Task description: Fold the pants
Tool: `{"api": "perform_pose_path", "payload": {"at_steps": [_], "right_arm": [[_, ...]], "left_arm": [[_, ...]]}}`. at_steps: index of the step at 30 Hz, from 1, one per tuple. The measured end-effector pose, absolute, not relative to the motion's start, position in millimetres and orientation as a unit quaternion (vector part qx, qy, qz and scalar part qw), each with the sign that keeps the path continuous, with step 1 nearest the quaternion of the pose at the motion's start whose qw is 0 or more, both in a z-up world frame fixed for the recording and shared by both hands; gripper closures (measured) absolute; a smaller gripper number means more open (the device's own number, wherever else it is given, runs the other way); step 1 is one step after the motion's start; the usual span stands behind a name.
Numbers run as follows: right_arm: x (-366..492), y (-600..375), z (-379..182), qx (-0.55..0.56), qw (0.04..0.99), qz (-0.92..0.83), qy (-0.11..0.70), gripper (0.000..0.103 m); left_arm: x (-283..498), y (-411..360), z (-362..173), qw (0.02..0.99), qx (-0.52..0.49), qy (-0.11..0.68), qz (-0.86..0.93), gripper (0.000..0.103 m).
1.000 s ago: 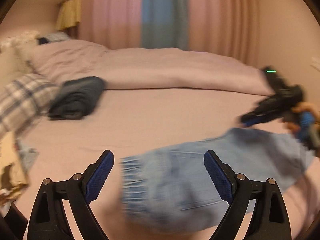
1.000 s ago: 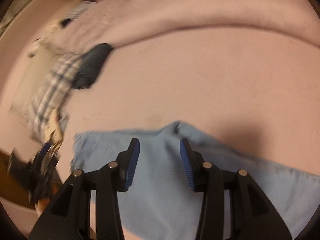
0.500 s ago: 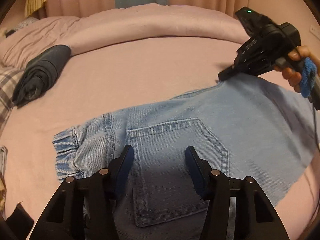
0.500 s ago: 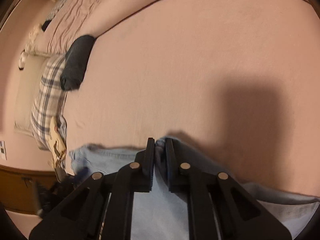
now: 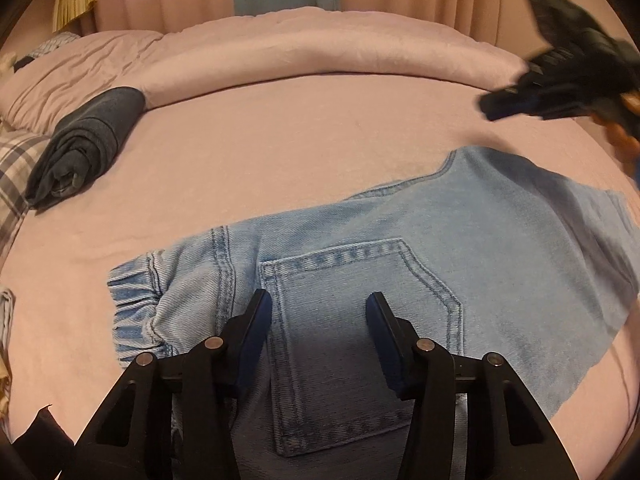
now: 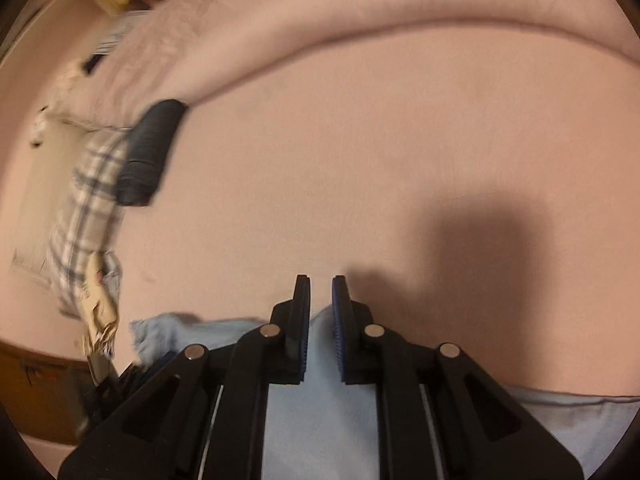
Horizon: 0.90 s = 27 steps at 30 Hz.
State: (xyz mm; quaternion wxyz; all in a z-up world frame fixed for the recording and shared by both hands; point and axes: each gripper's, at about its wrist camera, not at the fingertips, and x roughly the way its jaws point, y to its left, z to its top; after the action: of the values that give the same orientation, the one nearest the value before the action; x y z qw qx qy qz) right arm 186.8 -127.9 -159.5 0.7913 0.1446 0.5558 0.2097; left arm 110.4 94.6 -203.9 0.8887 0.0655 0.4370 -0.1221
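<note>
I see the denim shorts [image 5: 400, 248] flat on the pink bed [image 5: 280, 140]. My left gripper [image 5: 318, 320] closing astride their back pocket [image 5: 360, 320]; right gripper [image 6: 321, 300] opening, cloth edge beneath, unpinched.

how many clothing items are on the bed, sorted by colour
light blue denim pants: 1
dark rolled-up garment: 1
plaid cloth at the bed's edge: 1
total: 3
</note>
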Motion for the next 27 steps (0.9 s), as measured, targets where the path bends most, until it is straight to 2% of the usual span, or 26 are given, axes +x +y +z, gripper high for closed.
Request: {"api": "perform_pose_path", "payload": {"at_steps": [6,9,11,13,14,15,17,20,23,24,25,26,27], "right_arm": [[132,-134,-143,0.027,0.824,0.201,0.530,0.090],[131,-141,-165,0.006,0.814,0.183,0.551,0.091],[143,-142,-191,-0.047,0.811,0.128,0.569,0.094],[156,-148,-211,-0.048,0.809,0.109,0.576,0.098],[160,-152,-210,-0.032,0.815,0.106,0.568,0.099],[163,-156,-207,-0.016,0.819,0.098,0.565,0.099],[167,-165,-198,0.010,0.829,0.073,0.555,0.092],[158,-183,-181,0.045,0.839,0.063,0.538,0.088],[129,-183,-164,0.038,0.847,0.089,0.523,0.075],[119,-179,-161,0.032,0.847,0.105,0.521,0.072],[106,-174,-158,0.027,0.845,0.128,0.518,0.072],[95,-168,-157,0.022,0.843,0.150,0.517,0.072],[84,-160,-156,0.015,0.840,0.172,0.514,0.072]], "left_arm": [[112,98,-203,0.888,0.062,0.438,-0.122,0.055],[112,106,-200,0.888,0.054,0.441,-0.116,0.068],[112,113,-199,0.889,0.048,0.441,-0.112,0.083],[112,121,-198,0.889,0.041,0.442,-0.108,0.090],[111,124,-197,0.889,0.034,0.443,-0.111,0.091],[109,128,-194,0.889,0.025,0.442,-0.114,0.091],[104,131,-191,0.892,0.032,0.439,-0.107,0.091],[94,138,-182,0.893,0.019,0.434,-0.116,0.091],[84,139,-173,0.895,0.011,0.430,-0.121,0.090],[81,138,-168,0.897,0.014,0.426,-0.113,0.084],[78,138,-164,0.901,0.020,0.420,-0.104,0.069],[72,137,-160,0.903,0.016,0.415,-0.114,0.061],[66,138,-154,0.905,0.002,0.406,-0.128,0.058]]}}
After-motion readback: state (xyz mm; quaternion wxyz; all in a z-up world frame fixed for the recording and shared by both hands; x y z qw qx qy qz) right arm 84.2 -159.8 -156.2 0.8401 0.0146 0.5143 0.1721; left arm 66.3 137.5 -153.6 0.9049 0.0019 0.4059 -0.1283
